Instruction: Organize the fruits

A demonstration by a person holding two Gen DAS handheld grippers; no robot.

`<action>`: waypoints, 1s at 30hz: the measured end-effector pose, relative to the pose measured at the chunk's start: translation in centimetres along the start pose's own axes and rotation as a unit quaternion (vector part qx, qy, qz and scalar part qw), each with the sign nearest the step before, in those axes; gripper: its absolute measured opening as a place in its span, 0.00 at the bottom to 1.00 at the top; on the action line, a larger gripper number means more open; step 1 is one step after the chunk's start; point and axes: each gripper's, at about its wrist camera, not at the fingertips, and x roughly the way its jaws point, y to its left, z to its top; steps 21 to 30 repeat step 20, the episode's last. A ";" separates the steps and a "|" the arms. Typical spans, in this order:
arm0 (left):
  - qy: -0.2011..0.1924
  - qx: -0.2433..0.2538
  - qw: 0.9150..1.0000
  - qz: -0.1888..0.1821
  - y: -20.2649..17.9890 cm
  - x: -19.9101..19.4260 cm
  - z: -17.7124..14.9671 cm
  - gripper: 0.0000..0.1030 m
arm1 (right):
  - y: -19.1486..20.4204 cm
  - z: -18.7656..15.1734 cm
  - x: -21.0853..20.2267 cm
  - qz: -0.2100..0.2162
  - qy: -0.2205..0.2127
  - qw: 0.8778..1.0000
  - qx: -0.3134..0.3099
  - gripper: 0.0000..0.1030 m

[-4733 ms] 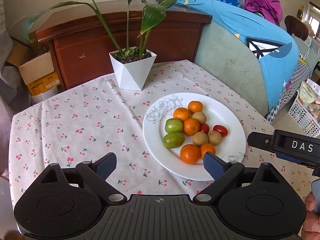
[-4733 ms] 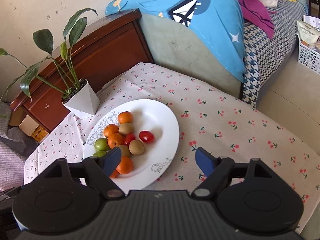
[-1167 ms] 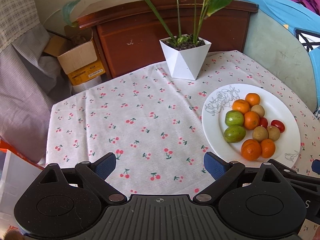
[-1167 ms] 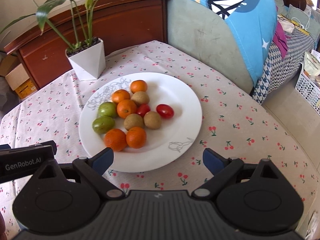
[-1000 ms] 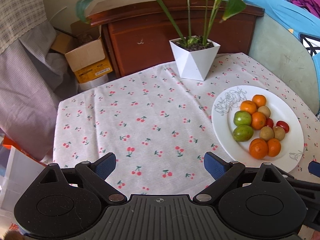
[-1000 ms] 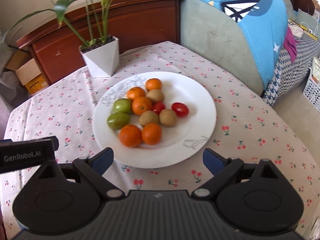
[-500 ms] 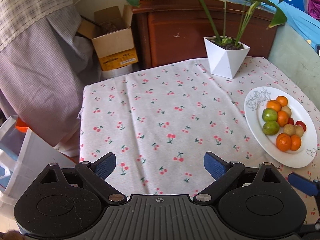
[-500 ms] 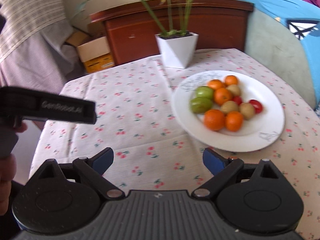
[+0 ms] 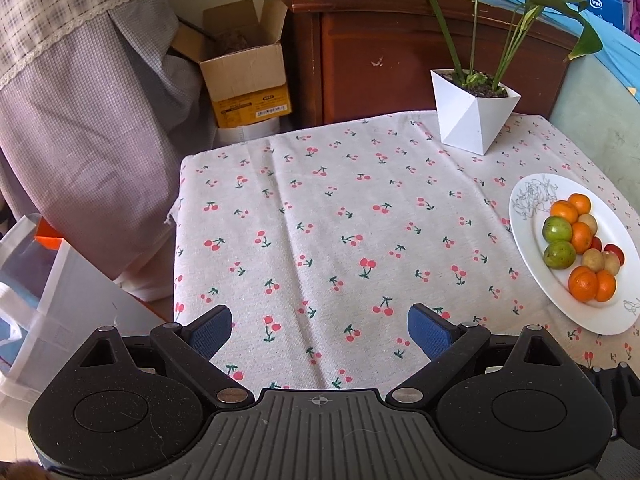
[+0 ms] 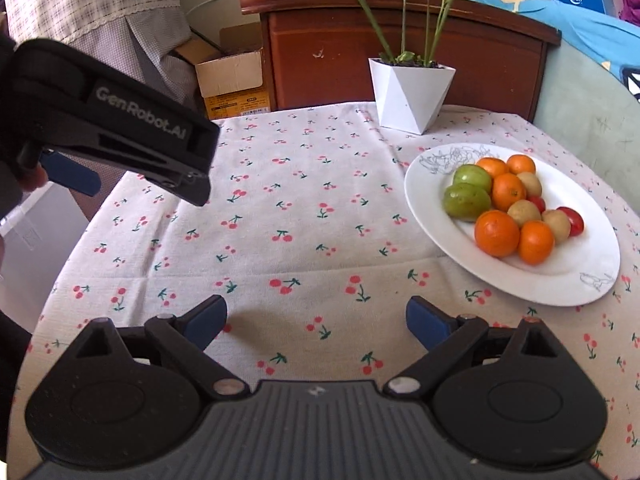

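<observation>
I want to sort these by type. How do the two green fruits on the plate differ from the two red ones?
The green fruits are clearly larger than the red fruits. The green ones sit on the plate's left side, touching each other; the red ones lie toward the right, apart, with a brown fruit between them. The green skins look matte, the red glossier. Both kinds are smooth and roundish.

Round white plate on cherry-print tablecloth, out at two o'clock. Heaped oranges, green fruits, kiwis and tomatoes on it. White faceted plant pot behind at twelve. Open cardboard box beyond the cloth, eleven o'clock.
</observation>
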 end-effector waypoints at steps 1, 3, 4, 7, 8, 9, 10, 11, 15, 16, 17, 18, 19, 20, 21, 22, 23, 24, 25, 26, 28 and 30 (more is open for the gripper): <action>0.000 0.000 1.000 -0.001 0.0 0.0 0.0 0.93 | 0.0 0.0 0.2 -0.004 -0.002 1.000 -0.002 0.99; 0.000 0.000 1.000 -0.002 0.1 0.0 0.0 0.93 | 0.0 -0.1 0.5 -0.010 -0.010 1.000 -0.005 0.99; 0.000 0.000 1.000 -0.002 0.1 0.0 0.0 0.93 | 0.0 -0.1 0.6 -0.011 -0.014 1.000 -0.004 0.99; 0.001 -0.001 1.000 -0.003 0.1 0.1 0.0 0.93 | 0.1 0.0 0.9 -0.015 -0.018 1.000 -0.004 0.99; 0.001 -0.001 1.000 -0.003 0.1 0.1 0.0 0.93 | 0.1 0.1 0.9 -0.016 -0.021 1.000 -0.004 0.99; 0.001 -0.001 1.000 -0.004 0.1 0.1 0.0 0.93 | 0.1 0.0 1.0 -0.017 -0.024 1.000 -0.004 0.99; 0.002 -0.001 1.000 -0.003 0.2 0.2 -0.1 0.93 | 0.1 0.0 1.0 -0.018 -0.028 0.999 -0.005 0.99; 0.003 -0.001 1.000 -0.004 0.2 0.2 -0.1 0.93 | 0.1 0.0 1.0 -0.019 -0.030 0.999 -0.005 0.99; 0.002 0.000 1.000 -0.006 0.1 0.2 -0.1 0.93 | 0.1 0.1 1.3 -0.018 -0.032 0.999 -0.006 0.99; 0.002 0.000 1.000 -0.005 0.1 0.2 -0.1 0.93 | 0.1 0.1 1.3 -0.018 -0.032 0.999 -0.006 0.99; 0.002 0.000 1.000 -0.005 0.0 0.3 -0.1 0.93 | 0.1 0.1 1.3 -0.018 -0.033 0.999 -0.006 0.99; 0.003 -0.001 1.000 -0.004 0.1 0.3 -0.1 0.93 | 0.1 0.0 1.3 -0.018 -0.033 0.999 -0.007 0.99; 0.005 -0.002 1.000 -0.003 0.1 0.5 -0.1 0.93 | 0.1 0.0 1.4 -0.018 -0.033 0.999 -0.007 0.99; 0.006 -0.003 1.000 -0.002 0.1 0.5 -0.1 0.93 | 0.1 0.0 1.4 -0.018 -0.033 0.999 -0.007 0.99; 0.006 -0.003 1.000 -0.002 0.1 0.5 -0.1 0.93 | 0.1 0.0 1.4 -0.018 -0.033 0.999 -0.007 0.99; 0.006 -0.003 1.000 -0.002 0.1 0.5 -0.1 0.93 | 0.1 0.0 1.4 -0.018 -0.033 0.999 -0.007 0.99; 0.006 -0.003 1.000 -0.002 0.1 0.5 -0.1 0.93 | 0.1 0.0 1.4 -0.018 -0.033 0.999 -0.007 0.99; 0.006 -0.003 1.000 -0.002 0.1 0.5 -0.1 0.93 | 0.1 0.0 1.4 -0.018 -0.033 0.999 -0.007 0.99; 0.006 -0.003 1.000 -0.002 0.1 0.5 -0.1 0.93 | 0.1 0.0 1.4 -0.018 -0.033 0.999 -0.007 0.99; 0.006 -0.003 1.000 -0.002 0.1 0.5 -0.1 0.93 | 0.1 0.0 1.4 -0.018 -0.033 0.999 -0.007 0.99; 0.006 -0.003 1.000 -0.002 0.1 0.5 -0.1 0.93 | 0.1 0.0 1.4 -0.018 -0.033 0.999 -0.007 0.99; 0.006 -0.003 1.000 -0.002 0.1 0.5 -0.1 0.93 | 0.1 0.0 1.4 -0.018 -0.033 0.999 -0.007 0.99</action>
